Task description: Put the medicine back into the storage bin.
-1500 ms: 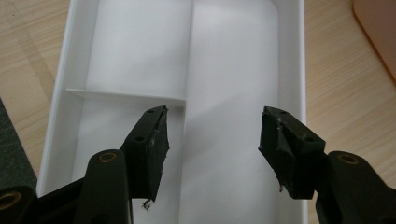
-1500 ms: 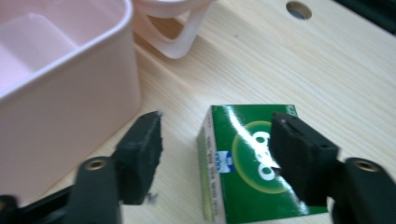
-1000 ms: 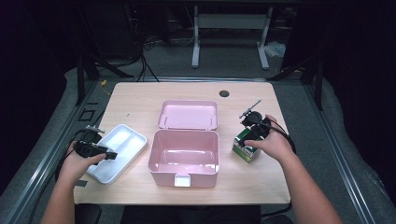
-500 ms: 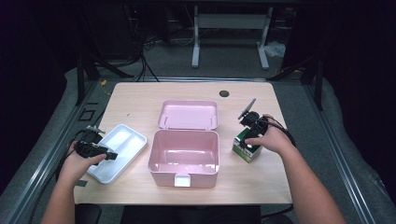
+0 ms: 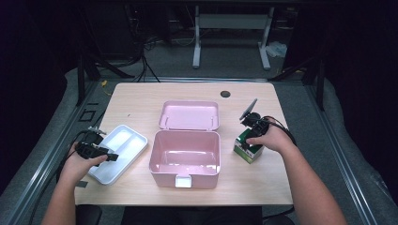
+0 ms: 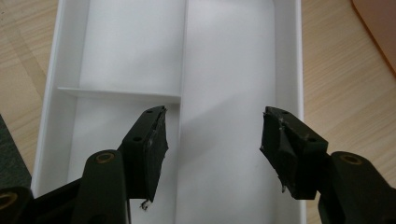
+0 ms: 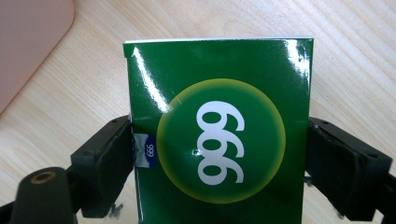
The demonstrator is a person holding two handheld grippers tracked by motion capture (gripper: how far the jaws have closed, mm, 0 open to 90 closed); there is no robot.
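A green carton marked 999 [image 7: 219, 93] stands on the wooden table at the right [image 5: 247, 149]. My right gripper [image 7: 219, 149] has one jaw against each side of it; from above, the right gripper [image 5: 249, 139] comes down onto it from the far side. A white divided tray [image 5: 123, 140] lies at the left. My left gripper [image 6: 212, 135] hovers open over the tray [image 6: 224, 70], jaws straddling its long compartment, nothing between them. The high view places this left gripper [image 5: 110, 155] at the tray's near-left edge.
An open pink box [image 5: 185, 136] sits in the middle of the table, empty, with its lid [image 5: 189, 115] laid back behind it. Its corner shows in the right gripper view [image 7: 32, 37]. A dark round grommet [image 5: 225, 93] marks the far side. Table edges drop to dark floor.
Hardly anything differs. Both hands stay where they were, the left gripper shifting only slightly over the tray. The green carton remains on the table.
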